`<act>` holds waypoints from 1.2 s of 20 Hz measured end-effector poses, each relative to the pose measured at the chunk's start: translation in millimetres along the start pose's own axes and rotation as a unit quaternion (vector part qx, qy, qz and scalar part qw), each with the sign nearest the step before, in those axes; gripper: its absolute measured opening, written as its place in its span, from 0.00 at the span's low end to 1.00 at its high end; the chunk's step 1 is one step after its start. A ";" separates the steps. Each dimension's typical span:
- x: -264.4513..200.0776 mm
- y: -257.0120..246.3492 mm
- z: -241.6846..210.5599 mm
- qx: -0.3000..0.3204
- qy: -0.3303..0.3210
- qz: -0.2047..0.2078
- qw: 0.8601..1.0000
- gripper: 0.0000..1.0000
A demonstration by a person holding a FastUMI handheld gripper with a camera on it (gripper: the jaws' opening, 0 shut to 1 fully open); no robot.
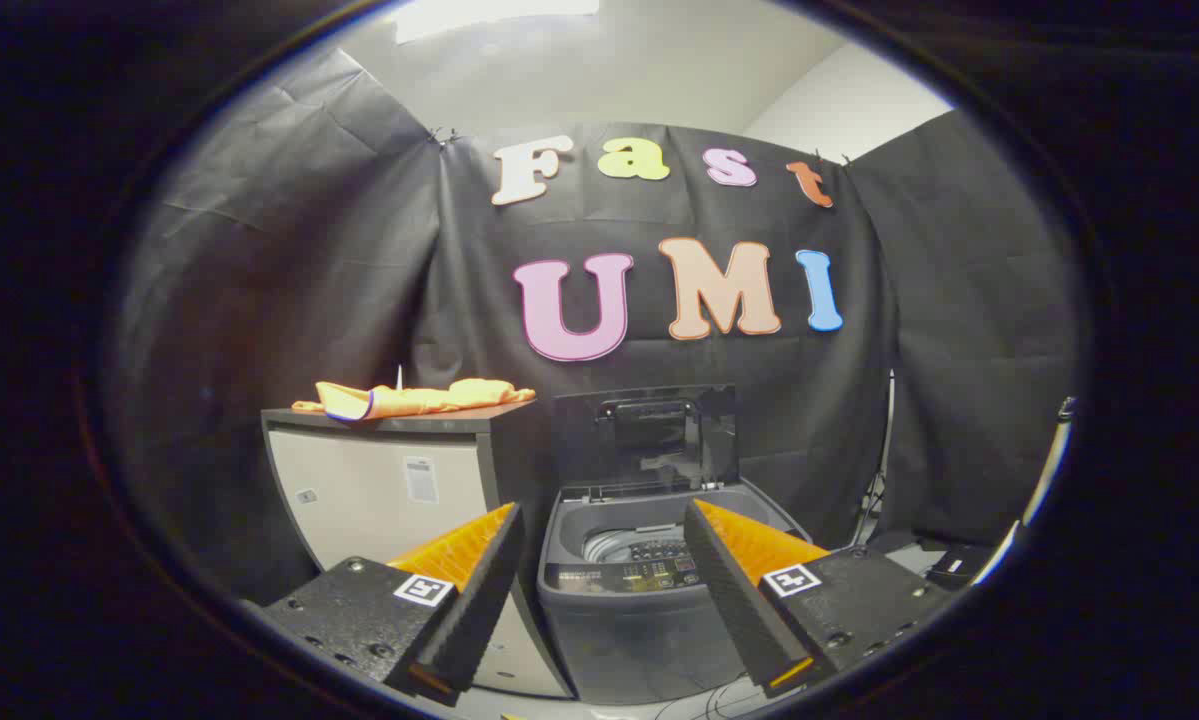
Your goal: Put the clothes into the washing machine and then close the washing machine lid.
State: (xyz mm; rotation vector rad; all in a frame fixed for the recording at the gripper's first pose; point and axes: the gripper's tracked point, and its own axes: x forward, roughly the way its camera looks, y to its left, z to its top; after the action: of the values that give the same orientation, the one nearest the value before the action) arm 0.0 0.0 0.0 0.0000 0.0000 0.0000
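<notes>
Hand-held gripper (599,560): fingers wide apart, holding nothing.
Washing machine (649,590): at 12 o'clock just beyond the fingers, lid (659,435) up.
Clothes (419,398): at 10 o'clock on the cabinet (379,490).
Progress: nothing loaded; everything remains.

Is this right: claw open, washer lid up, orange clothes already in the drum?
One thing is off. In the gripper view the orange clothes lie on top of the cabinet beside the washing machine, not in the drum. The rest holds: the claw is open with nothing between its fingers, and the lid stands up.
</notes>
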 end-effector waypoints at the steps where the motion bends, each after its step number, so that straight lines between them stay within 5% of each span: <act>1: -0.2 -0.2 -0.4 -0.002 -0.001 0.000 1.000 0.97; 16: 2.0 -0.9 -4.3 0.009 0.015 -0.002 1.000 0.97; 24: 40.7 52.9 75.8 0.032 -0.030 0.003 0.999 0.97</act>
State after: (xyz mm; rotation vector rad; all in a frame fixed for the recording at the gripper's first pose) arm 40.7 52.9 75.8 0.0631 -0.0598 0.0070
